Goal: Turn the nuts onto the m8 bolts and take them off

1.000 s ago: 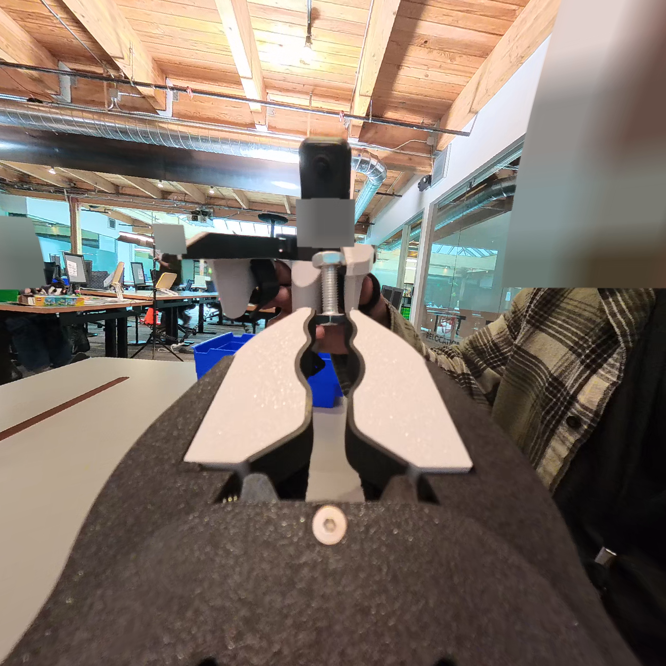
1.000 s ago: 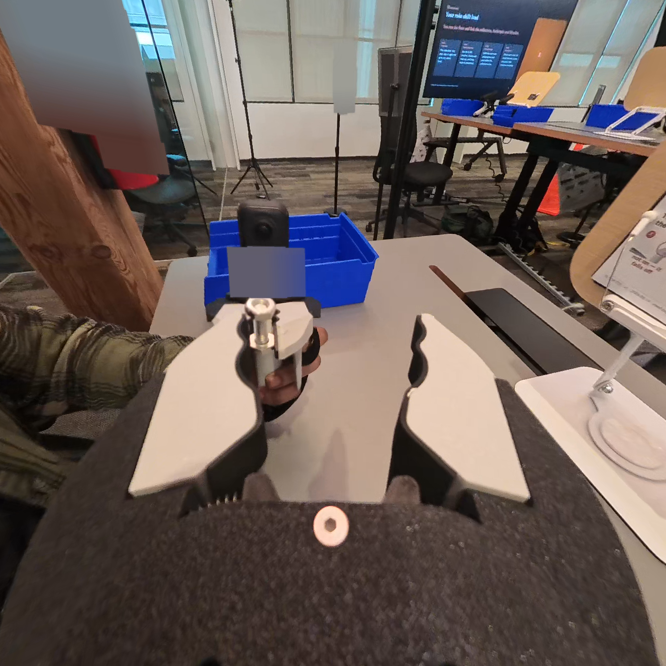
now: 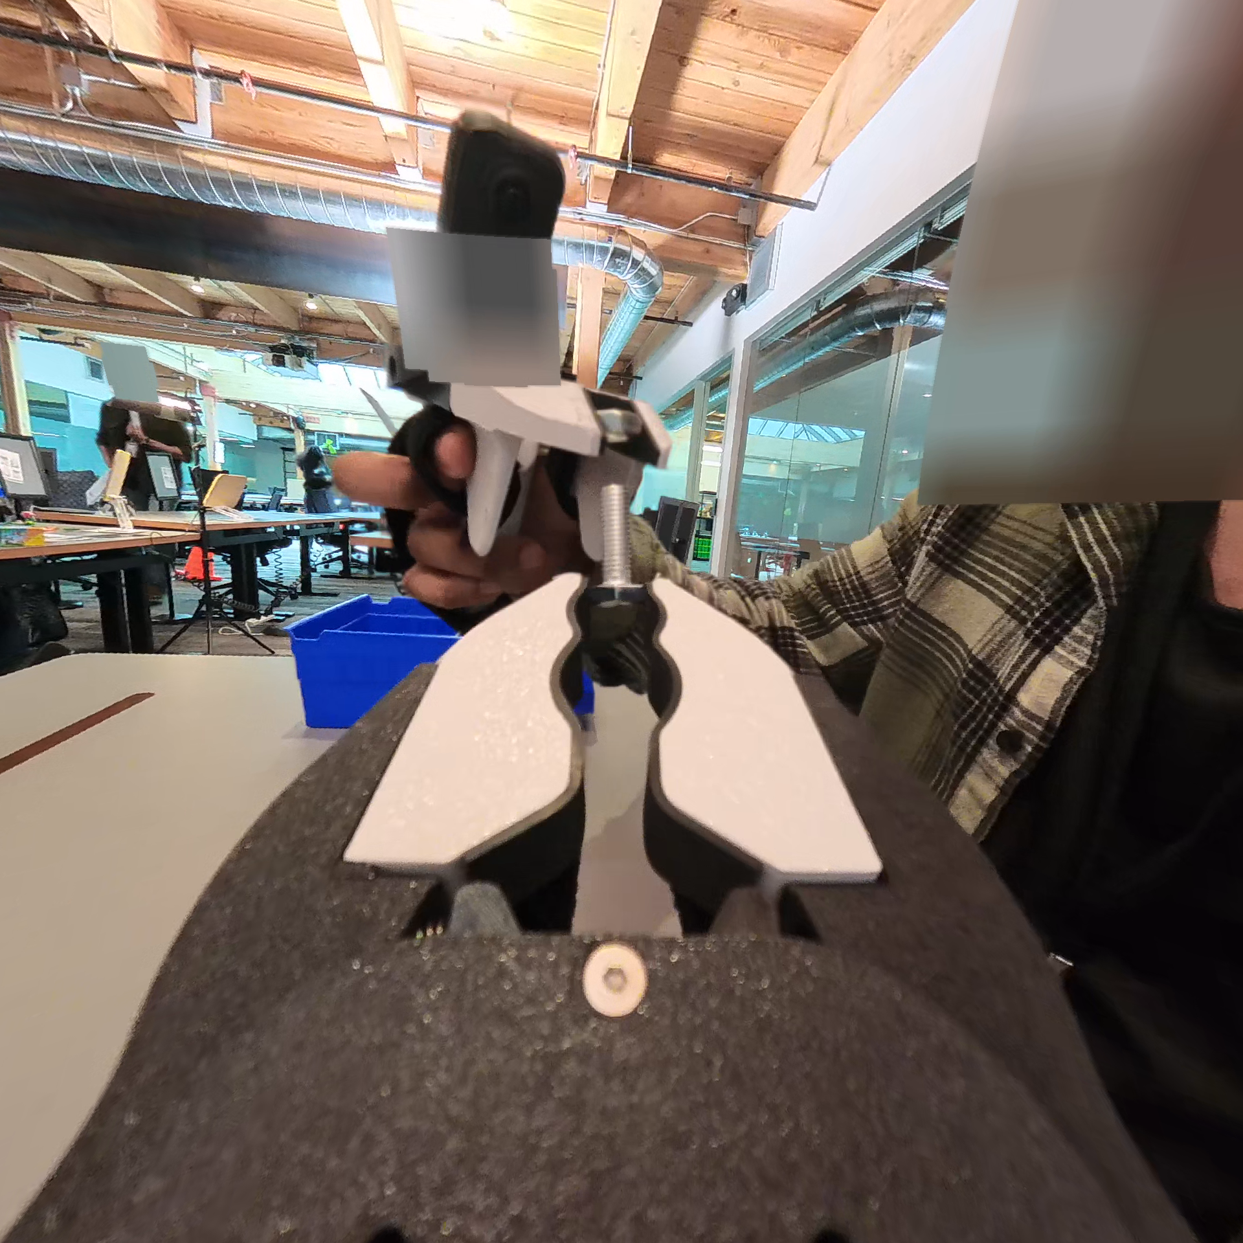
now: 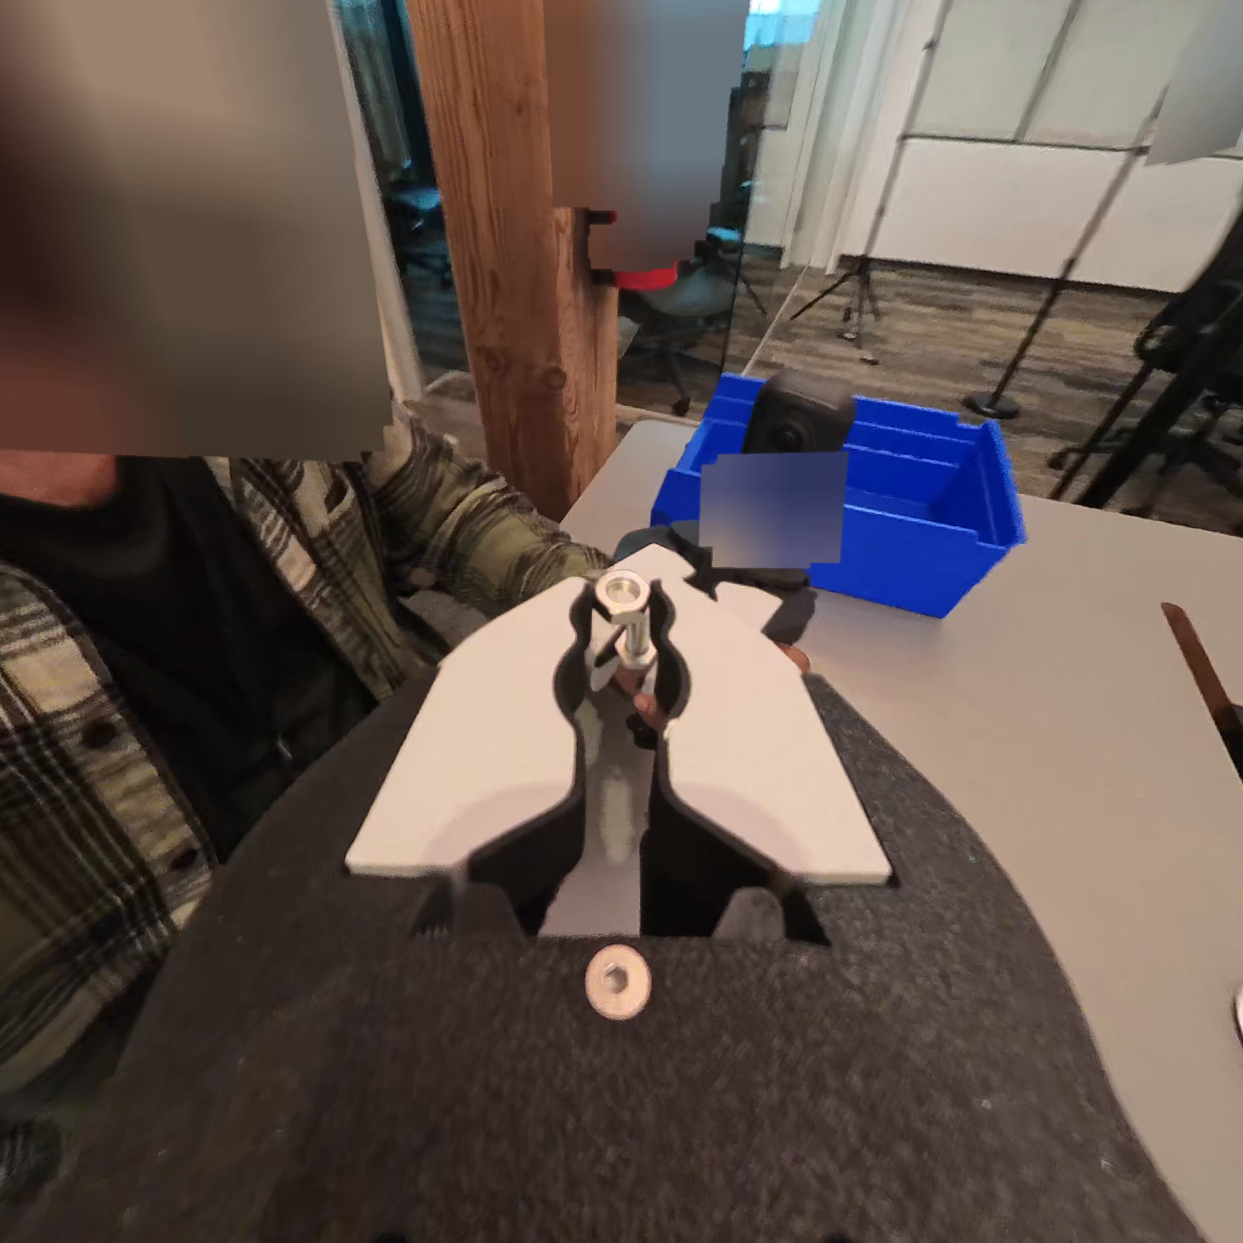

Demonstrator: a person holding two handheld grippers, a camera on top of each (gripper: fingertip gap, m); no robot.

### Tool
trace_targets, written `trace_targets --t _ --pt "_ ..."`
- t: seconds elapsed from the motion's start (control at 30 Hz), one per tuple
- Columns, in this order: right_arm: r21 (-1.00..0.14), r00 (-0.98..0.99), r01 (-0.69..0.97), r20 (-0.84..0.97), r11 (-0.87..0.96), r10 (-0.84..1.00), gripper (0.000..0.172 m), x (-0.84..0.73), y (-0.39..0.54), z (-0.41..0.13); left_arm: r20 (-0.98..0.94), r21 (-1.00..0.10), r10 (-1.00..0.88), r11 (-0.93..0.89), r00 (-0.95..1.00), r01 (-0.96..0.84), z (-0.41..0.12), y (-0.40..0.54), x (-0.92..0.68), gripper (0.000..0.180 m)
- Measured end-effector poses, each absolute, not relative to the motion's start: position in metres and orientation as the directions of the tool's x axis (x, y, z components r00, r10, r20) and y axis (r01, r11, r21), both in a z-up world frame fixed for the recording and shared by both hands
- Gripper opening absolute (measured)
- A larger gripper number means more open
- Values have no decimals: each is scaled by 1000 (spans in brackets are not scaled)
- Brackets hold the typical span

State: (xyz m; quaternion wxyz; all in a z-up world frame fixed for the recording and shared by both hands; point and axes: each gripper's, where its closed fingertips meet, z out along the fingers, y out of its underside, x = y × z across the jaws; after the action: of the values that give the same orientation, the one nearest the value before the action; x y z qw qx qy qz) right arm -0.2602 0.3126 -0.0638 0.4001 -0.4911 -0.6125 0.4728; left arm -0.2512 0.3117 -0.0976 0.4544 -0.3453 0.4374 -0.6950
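Wooden beams and silver pipes run over a big room with desks far off on the left. Near us is a pale grey table (image 3: pixel 134 773). On it sits a blue bin (image 4: pixel 942 538) with walls inside that split it into parts. What lies in the bin is hard to see, because the grippers cover much of it.

In the left wrist view, the left gripper (image 3: pixel 613 609) is squeezed on the dark hex head at the low end of a silver bolt (image 3: pixel 615 531). The bolt stands up from these fingers to the other gripper above, held in a hand (image 3: pixel 464 531) that looks blurry.

In the right wrist view, the right gripper (image 4: pixel 622 605) is squeezed on a shiny nut (image 4: pixel 622 595) at the near end of the bolt. The bolt runs away from us, between the white fingers (image 4: pixel 726 679). The left gripper past it is mostly hidden. A checked sleeve (image 4: pixel 444 538) is on the left, cut off by a blurred patch.
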Motion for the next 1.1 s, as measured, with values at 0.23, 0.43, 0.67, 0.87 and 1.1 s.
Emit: trace_targets --t 0.23,0.43,0.67,0.87,1.1 --pt "-952 208 289 -35 -96 977 16 -142 326 -69 95 -925 -941 -204 -325 321 -100 315 -249 14" --pt "-925 552 288 -51 -247 832 16 -5 320 -83 100 -931 -943 -201 -318 304 -104 316 -246 14" --pt "-901 773 242 -45 -360 633 16 105 321 -107 113 -934 -947 -204 -299 293 -109 321 -245 14" --pt "-888 833 208 -58 -410 550 15 150 333 -132 117 -936 -948 -204 -295 285 -112 323 -244 14" --pt "-859 876 184 -78 -478 477 15 180 357 -150 118 -939 -951 -201 -287 280 -114 324 -244 14"
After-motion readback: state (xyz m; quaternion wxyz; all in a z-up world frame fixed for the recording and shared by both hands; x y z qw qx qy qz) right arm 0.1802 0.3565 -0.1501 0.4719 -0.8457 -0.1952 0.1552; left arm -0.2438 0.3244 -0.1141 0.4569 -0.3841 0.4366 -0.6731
